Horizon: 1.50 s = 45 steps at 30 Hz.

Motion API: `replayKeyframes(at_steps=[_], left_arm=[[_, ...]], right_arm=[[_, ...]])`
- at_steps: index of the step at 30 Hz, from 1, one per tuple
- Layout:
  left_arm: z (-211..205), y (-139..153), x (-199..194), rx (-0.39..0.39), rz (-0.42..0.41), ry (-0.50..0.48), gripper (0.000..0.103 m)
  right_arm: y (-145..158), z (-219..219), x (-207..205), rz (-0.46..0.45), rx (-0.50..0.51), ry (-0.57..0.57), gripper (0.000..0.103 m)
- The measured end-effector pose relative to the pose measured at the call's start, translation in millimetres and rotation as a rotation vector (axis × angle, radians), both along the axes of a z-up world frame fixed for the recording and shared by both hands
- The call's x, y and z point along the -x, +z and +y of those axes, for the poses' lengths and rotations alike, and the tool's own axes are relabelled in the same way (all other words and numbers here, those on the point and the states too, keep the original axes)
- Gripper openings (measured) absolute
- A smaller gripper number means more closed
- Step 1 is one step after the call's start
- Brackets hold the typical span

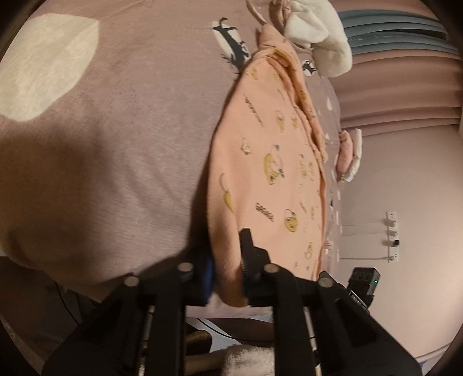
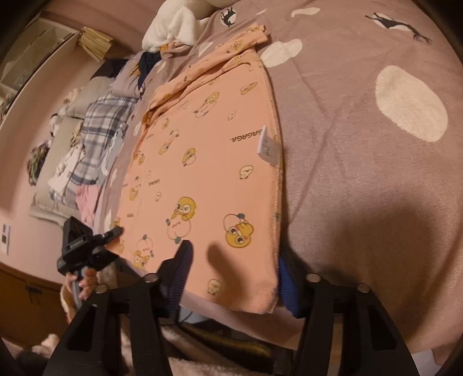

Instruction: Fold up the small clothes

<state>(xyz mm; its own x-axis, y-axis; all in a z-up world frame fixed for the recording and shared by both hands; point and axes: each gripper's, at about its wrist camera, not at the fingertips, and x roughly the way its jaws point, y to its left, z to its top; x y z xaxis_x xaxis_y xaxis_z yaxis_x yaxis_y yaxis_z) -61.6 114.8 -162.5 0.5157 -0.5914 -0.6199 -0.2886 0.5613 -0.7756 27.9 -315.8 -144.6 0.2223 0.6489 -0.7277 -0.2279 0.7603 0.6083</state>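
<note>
Gripping the near hem now, we have the peach garment (image 2: 208, 162) laid flat along the mauve bedspread (image 2: 361, 173), its cartoon-duck print facing up and its far end bunched toward the white fluffy blanket (image 2: 170, 26). Our left gripper (image 1: 227, 260) is clamped on one near corner, cloth pinched between the blue pad and the black finger, and in the right wrist view we can see it (image 2: 111, 232) at the garment's left edge. Our right gripper (image 2: 231, 269) looks different: its jaws stand wide, one finger resting on top of the fabric, the other just outside the right seam, so we read it as straddling the other corner and not yet closed on it. Why both corners? Taking the hem at two points should keep the edge straight when we lift it over, so the fold lands square. The white care label (image 2: 267, 149) sticks out at the right seam, so this may be inside-out; we cannot say for sure. Beyond, a plaid garment (image 2: 101, 127) and other clothes wait in a loose pile. Next up, by our judgement, is closing the right side and carrying the hem toward the far end.
</note>
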Motion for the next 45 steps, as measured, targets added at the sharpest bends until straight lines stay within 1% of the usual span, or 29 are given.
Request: replayKeyframes(at_steps=[1,2,3,4,6,8,10,12,14,17,19,22,26,29,31,33,36,40,45], left_arm=[[-1,1,0,-0.013,0.0,0.002,0.012],[-2,3,0,-0.037,0.0,0.003,0.01],[-5,6,0,-0.066,0.0,0.004,0.009],[-7,9,1,-0.091,-0.001,0.008,0.008],[-11,15,2,-0.132,-0.009,0.015,0.007],[-13,21,2,-0.154,-0.032,0.017,0.007],[-16,28,1,-0.161,-0.053,0.004,0.007],[-19,36,2,-0.147,-0.083,-0.012,0.007],[-22,39,0,-0.11,-0.106,-0.038,0.007],[-22,39,-3,-0.059,-0.117,-0.043,0.007],[-18,37,-6,-0.036,-0.11,-0.036,0.007],[-14,40,-8,-0.03,-0.11,-0.022,0.007],[-10,57,-14,-0.036,-0.137,-0.015,0.006],[-6,70,-24,-0.039,-0.158,-0.015,0.006],[-5,75,-34,-0.047,-0.158,-0.009,0.006],[-1,79,-46,-0.037,-0.155,-0.006,0.006],[3,85,-63,-0.023,-0.148,-0.001,0.006],[11,100,-84,0.012,-0.193,-0.001,0.006],[17,113,-117,0.046,-0.208,-0.001,0.006]], right_arm=[[0,-1,0,-0.006,0.017,-0.004,0.037],[0,-1,1,-0.011,0.038,-0.01,0.015],[-2,-1,1,-0.012,0.069,-0.018,0.006],[-4,-1,0,-0.009,0.087,-0.023,0.006],[-3,-1,0,-0.019,0.087,-0.024,0.006],[1,-2,1,-0.035,0.078,-0.024,0.005],[6,-4,1,-0.059,0.048,-0.028,0.005],[11,-5,1,-0.086,0.026,-0.02,0.005],[19,-4,3,-0.124,-0.019,-0.009,0.005],[27,-3,2,-0.153,-0.11,0.01,0.006],[28,-1,-1,-0.159,-0.126,0.01,0.005],[25,-3,-7,-0.148,-0.145,-0.01,0.005],[34,-3,-13,-0.167,-0.196,-0.026,0.006],[48,-1,-16,-0.209,-0.217,-0.026,0.005],[56,3,-22,-0.222,-0.23,-0.026,0.005],[64,9,-30,-0.235,-0.218,-0.025,0.005],[72,15,-45,-0.235,-0.236,-0.026,0.005],[82,19,-67,-0.232,-0.243,-0.04,0.006],[91,23,-91,-0.234,-0.248,-0.051,0.006]])
